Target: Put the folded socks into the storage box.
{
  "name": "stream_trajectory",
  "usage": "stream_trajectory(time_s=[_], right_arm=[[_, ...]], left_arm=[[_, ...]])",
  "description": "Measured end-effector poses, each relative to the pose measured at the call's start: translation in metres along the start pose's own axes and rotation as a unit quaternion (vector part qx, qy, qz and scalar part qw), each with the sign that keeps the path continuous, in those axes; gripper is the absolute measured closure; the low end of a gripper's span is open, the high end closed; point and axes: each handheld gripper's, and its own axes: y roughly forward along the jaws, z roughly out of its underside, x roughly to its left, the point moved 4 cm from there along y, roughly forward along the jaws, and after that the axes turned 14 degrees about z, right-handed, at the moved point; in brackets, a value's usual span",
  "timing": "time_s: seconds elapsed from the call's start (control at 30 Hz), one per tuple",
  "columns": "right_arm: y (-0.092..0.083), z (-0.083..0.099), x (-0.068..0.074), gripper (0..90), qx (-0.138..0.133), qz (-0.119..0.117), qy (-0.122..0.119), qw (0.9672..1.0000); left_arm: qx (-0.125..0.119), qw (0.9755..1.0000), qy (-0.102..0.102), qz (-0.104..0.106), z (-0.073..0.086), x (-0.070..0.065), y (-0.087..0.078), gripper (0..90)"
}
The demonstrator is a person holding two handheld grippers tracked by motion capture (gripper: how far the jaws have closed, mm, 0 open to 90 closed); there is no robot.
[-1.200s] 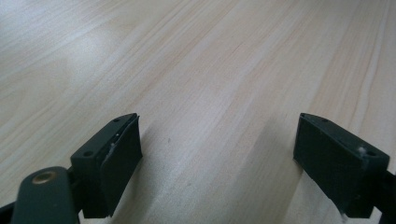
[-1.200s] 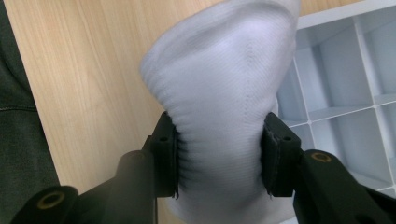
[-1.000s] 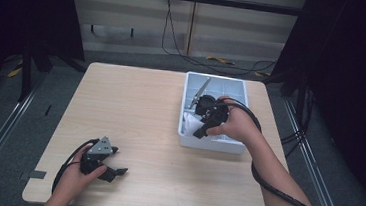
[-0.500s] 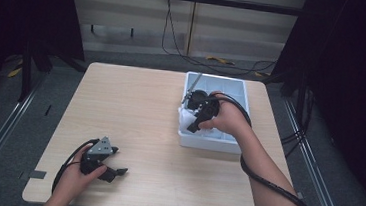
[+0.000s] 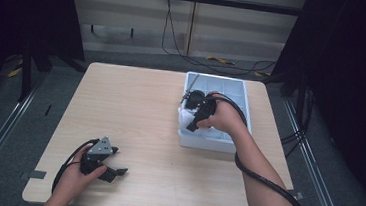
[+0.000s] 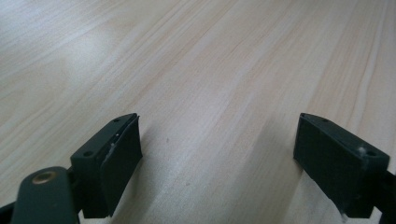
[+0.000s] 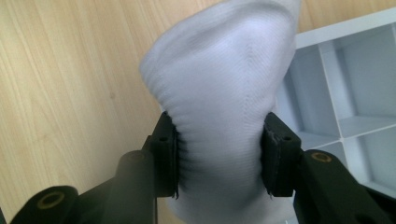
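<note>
Bright overhead light, dark surroundings, soft shadows, blurred close-ups

White sock (image 7: 219,93) cut off at the top and bottom edges of the right gripper view, compartment tray (image 5: 232,95) partly hidden by the right hand (image 5: 222,117), its contents unclear

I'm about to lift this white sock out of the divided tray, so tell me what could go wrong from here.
1. The right tool squeezes the soft, bunched white sock only at its middle; it might slip out or unfold as it is lifted.
2. The sock hangs at the near left edge of the divided tray; loose fabric could snag on the rim or a divider and tug the tray.
3. The left tool rests open far from the tray, so nothing steadies it.
</note>
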Motion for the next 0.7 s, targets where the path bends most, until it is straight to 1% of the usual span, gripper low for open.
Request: stream_trajectory(time_s=[0.03,0.13,0.2,0.27,0.3,0.33,0.5,0.53,0.6,0.63,0.67,0.7], right_arm=[[0.002,0.0,0.0,55.7,-0.002,-0.002,-0.003,1.0],[0.008,0.001,-0.001,55.7,0.008,0.007,-0.008,0.9999],[0.011,0.003,-0.002,55.7,0.008,0.003,-0.005,0.9999],[0.014,0.004,-0.004,55.7,0.003,0.002,-0.003,1.0],[0.016,0.005,-0.005,55.7,0.005,-0.002,0.0,1.0],[0.018,0.005,-0.006,55.7,0.003,-0.002,-0.004,1.0],[0.024,0.007,-0.008,55.7,0.007,-0.01,0.001,0.9999],[0.026,0.007,-0.009,55.8,0.006,-0.009,-0.005,0.9999],[0.029,0.007,-0.009,55.7,0.011,-0.015,-0.007,0.9998],[0.03,0.007,-0.009,55.7,0.017,-0.013,-0.007,0.9997],[0.032,0.008,-0.009,55.7,0.023,-0.014,-0.015,0.9995],[0.034,0.009,-0.009,55.7,0.03,-0.017,-0.017,0.9993]], left_arm=[[0.0,1.0,-0.001,0.0,0.0,0.0,0.0,14.8],[0.0,1.0,0.0,0.0,0.0,0.0,0.0,14.8],[0.0,1.0,0.0,0.0,0.0,0.0,0.0,14.8],[-0.001,1.0,-0.001,0.0,0.0,0.0,0.0,14.9],[0.0,1.0,-0.001,0.0,0.0,0.0,0.0,14.8],[-0.003,1.0,0.0,-0.002,0.0,0.0,0.0,14.9],[-0.002,1.0,0.001,-0.001,0.0,0.0,0.0,14.9],[0.0,1.0,0.002,-0.001,0.0,0.0,0.0,14.9],[0.001,1.0,0.002,0.0,0.0,0.0,0.0,14.8],[0.001,1.0,0.001,0.0,0.0,0.0,0.0,14.9],[0.001,1.0,0.001,0.0,0.0,0.0,0.0,14.9],[0.001,1.0,0.001,0.0,0.0,0.0,0.0,14.9]])
